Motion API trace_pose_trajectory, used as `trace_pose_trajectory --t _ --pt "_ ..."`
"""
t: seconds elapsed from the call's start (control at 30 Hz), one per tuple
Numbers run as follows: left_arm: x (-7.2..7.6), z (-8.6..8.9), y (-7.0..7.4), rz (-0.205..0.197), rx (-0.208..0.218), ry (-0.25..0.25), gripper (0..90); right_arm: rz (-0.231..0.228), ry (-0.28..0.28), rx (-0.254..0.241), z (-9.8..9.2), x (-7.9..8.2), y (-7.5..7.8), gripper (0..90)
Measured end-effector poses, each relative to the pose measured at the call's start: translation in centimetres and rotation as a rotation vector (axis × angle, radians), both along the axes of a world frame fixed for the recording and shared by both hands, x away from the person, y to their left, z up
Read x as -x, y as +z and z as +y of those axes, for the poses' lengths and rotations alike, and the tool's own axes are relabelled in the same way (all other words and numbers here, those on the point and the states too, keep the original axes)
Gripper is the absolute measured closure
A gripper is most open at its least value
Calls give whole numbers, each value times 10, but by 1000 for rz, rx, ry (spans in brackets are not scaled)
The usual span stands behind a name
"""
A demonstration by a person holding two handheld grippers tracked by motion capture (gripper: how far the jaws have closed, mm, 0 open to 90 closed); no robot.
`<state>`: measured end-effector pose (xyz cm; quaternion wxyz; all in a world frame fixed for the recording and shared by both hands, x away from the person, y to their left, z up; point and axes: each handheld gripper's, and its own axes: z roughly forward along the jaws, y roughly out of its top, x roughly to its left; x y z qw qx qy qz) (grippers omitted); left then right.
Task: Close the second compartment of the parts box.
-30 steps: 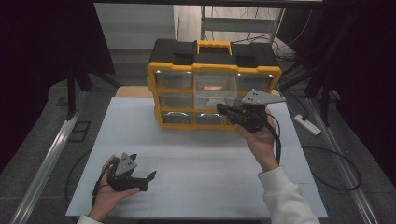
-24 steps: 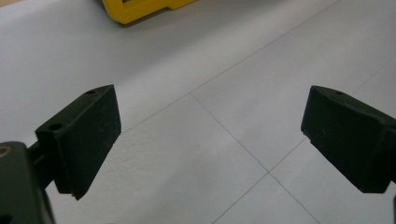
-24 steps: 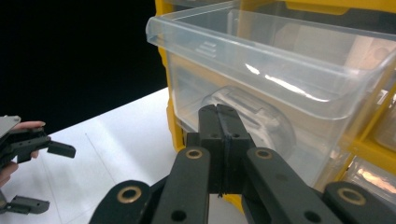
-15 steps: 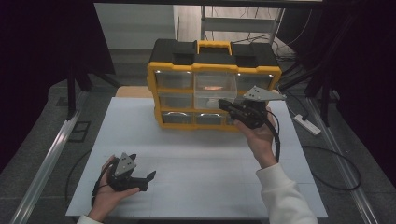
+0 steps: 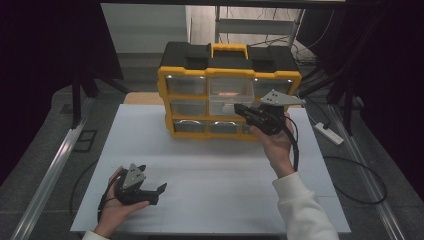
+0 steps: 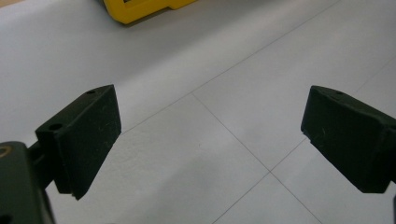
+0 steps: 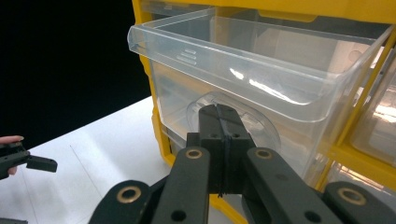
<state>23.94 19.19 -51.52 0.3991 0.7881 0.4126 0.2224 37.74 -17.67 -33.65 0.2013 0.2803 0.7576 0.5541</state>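
High view: left gripper [image 5: 150,192] rests on the table [image 5: 210,200] at 7 o'clock, jaws wide, nothing between them. Right gripper [image 5: 240,108] is up at the organizer [image 5: 230,97] at 12 o'clock. Right gripper view: jaws pressed fully together against the front pull of the clear drawer [image 7: 261,79], which stands partly out of its slot. Whether they pinch the pull's lip, I cannot tell. Step judged: working the middle drawer. Next move calls for a straight, level travel along the slot, or the drawer binds.

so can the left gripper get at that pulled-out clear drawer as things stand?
Probably not without a long move: the left gripper sits low near the table's front edge, while the right gripper already occupies the clear drawer front.
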Motion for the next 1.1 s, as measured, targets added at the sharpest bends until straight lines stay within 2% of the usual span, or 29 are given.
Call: trace_pose_trajectory --t 1.1 --pt "1 0 0 2 -4 -2 56 3 -36 3 13 -16 7 894"
